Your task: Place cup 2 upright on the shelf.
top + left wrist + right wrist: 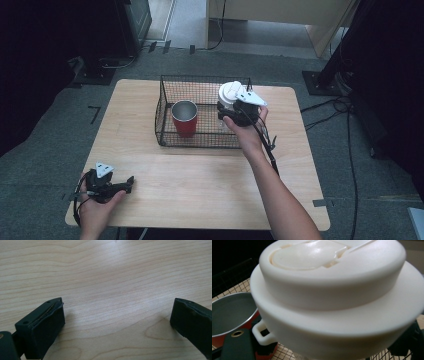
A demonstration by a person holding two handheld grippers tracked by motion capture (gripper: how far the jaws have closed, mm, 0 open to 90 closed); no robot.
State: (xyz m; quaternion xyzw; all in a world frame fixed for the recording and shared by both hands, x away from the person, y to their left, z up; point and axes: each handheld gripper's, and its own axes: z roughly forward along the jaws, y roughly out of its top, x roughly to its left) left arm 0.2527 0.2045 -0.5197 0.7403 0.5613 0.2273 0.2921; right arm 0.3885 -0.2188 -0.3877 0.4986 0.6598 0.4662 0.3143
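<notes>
Right gripper apparently pinching white round plastic lid over black wire basket, red steel-lined cup just beside its fingers, left gripper spread on pale wooden table

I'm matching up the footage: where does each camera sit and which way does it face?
High view: above the near table edge, looking forward and down; both forearms show.
Left gripper view: on the left gripper, facing bare tabletop past open jaws.
Right gripper view: on the right gripper, facing its white lid.
Shared: red cup and wire basket.
</notes>
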